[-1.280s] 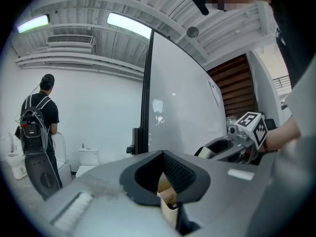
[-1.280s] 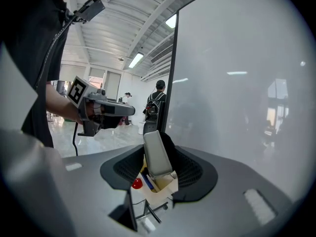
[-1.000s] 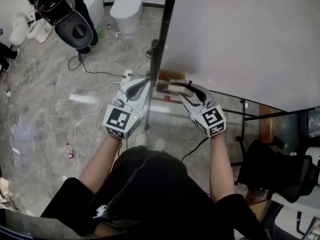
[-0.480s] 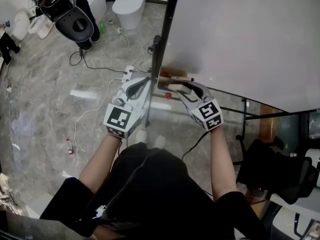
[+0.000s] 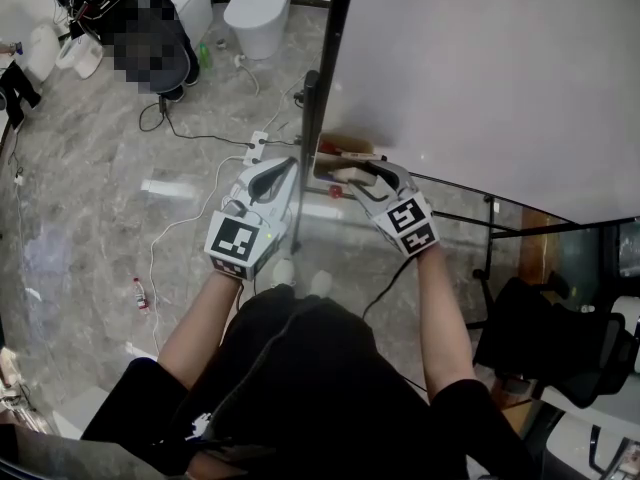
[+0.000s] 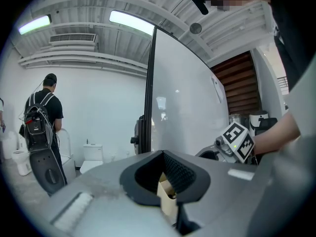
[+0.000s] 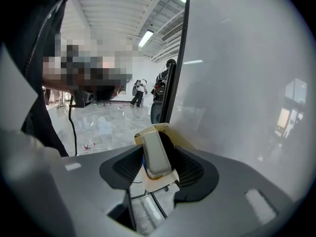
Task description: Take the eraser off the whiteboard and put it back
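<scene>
The whiteboard [image 5: 480,68] stands upright with a cream tray [image 5: 330,154] at its lower left corner. The grey-white eraser [image 7: 157,154] lies lengthwise on that tray [image 7: 170,132], between the jaws of my right gripper [image 7: 158,158]. Those jaws have just been opening, and a narrow gap shows beside the eraser. In the head view the right gripper [image 5: 365,174] points at the tray with the eraser [image 5: 349,176] at its tips. My left gripper [image 5: 288,165] hangs just left of the board's black post, its tips [image 6: 163,154] meeting and empty.
The board's black post [image 5: 325,58] rises between the two grippers. Cables and a power strip [image 5: 253,148] lie on the marble floor, with a small bottle [image 5: 140,303]. A toilet [image 5: 252,13] stands at the back, an office chair [image 5: 545,338] at the right. A person [image 6: 44,112] stands far left.
My right gripper has sunk with the eraser down onto the tray. The left gripper has stayed where it was.
</scene>
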`<action>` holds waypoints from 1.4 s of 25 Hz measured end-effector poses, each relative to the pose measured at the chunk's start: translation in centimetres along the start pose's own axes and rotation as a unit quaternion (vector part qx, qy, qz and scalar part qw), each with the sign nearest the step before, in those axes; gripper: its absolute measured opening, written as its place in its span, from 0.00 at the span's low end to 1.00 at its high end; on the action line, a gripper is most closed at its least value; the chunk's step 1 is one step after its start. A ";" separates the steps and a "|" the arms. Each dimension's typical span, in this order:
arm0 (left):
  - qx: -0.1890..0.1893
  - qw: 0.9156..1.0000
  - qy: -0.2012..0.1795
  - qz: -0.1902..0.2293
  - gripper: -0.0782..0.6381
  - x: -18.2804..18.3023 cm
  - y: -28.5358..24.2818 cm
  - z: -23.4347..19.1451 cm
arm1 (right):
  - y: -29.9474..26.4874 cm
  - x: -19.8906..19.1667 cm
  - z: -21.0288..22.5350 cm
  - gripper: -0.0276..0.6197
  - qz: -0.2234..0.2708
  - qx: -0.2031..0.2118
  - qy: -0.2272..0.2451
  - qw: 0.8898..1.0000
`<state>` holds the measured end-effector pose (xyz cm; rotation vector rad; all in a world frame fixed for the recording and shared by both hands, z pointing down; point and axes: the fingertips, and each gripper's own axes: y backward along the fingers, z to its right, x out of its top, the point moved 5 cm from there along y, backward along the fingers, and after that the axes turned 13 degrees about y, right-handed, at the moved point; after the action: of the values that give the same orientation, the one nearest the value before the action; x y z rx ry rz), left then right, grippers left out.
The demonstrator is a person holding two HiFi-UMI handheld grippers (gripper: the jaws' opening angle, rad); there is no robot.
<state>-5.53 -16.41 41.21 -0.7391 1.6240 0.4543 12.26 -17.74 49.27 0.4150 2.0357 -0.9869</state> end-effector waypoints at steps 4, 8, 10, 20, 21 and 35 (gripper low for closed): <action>-0.001 1.000 -0.001 0.000 0.12 0.1 0.0 0.0 | 0.1 0.1 0.1 0.38 -0.003 -0.004 0.003 1.000; -0.003 1.000 -0.003 0.000 0.12 0.1 -0.1 0.0 | 0.5 0.2 0.2 0.39 -0.001 -0.013 0.005 1.000; -0.006 1.000 -0.003 0.000 0.12 0.1 -0.2 0.1 | 0.8 0.2 0.1 0.39 -0.001 -0.015 0.007 1.000; -0.025 1.000 -0.009 -0.002 0.12 0.4 -0.5 1.1 | 2.7 0.9 0.3 0.39 0.017 -0.042 -0.007 0.999; -0.028 1.000 -0.010 -0.002 0.12 0.4 -0.6 1.2 | 2.9 1.0 0.3 0.39 0.019 -0.045 -0.007 0.999; -0.060 0.998 -0.022 0.005 0.12 0.9 0.0 2.0 | 7.5 4.3 -1.2 0.33 0.114 -0.112 -0.075 0.984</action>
<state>-4.17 -15.27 39.93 -0.8054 1.5709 0.5751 13.42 -12.22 42.60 0.4295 1.8881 -0.6239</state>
